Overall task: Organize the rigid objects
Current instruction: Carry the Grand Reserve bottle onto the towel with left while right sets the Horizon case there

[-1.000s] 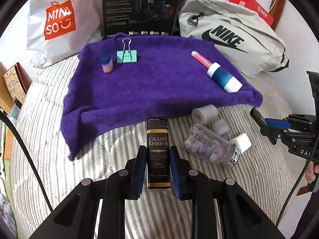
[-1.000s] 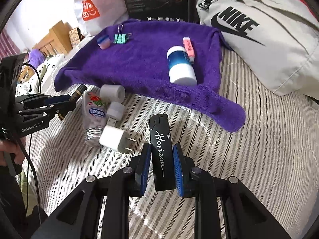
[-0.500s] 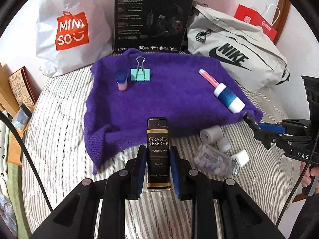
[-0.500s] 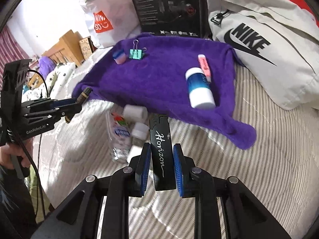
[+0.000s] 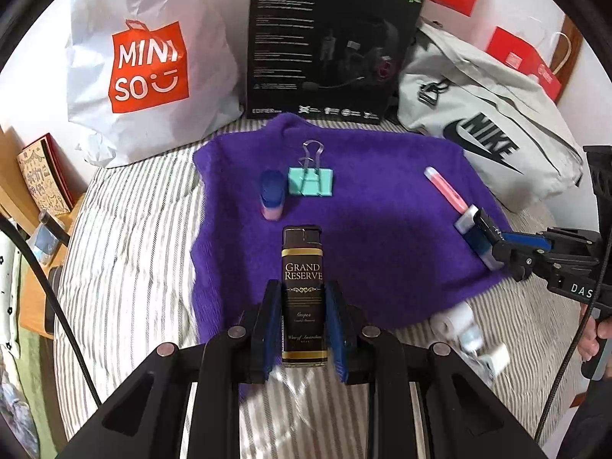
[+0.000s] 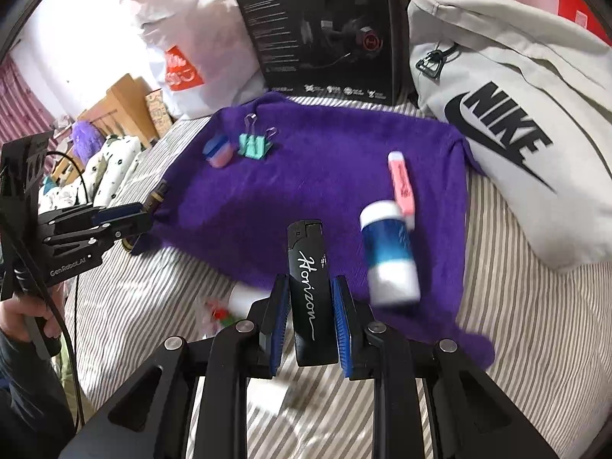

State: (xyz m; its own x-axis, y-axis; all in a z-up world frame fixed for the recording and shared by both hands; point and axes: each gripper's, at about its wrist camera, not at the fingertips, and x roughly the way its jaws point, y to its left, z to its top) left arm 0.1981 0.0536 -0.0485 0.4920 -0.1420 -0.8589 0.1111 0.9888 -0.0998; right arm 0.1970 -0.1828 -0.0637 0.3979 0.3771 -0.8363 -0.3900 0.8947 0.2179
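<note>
Two lighters' lower ends sit hidden between each tool's clamped pads.

Left gripper pitched steeply down, pads clamped on a lighter. Right gripper likewise tilted down, clamped on a black lighter. Hand wrapped round the left gripper's handle.

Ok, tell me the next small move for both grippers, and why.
Probably carry both lighters forward over the purple towel and lower them. The left gripper is shut on the Grand Reserve lighter, the right gripper on the Horizon lighter, and the sorted items already lie on that towel.
</note>
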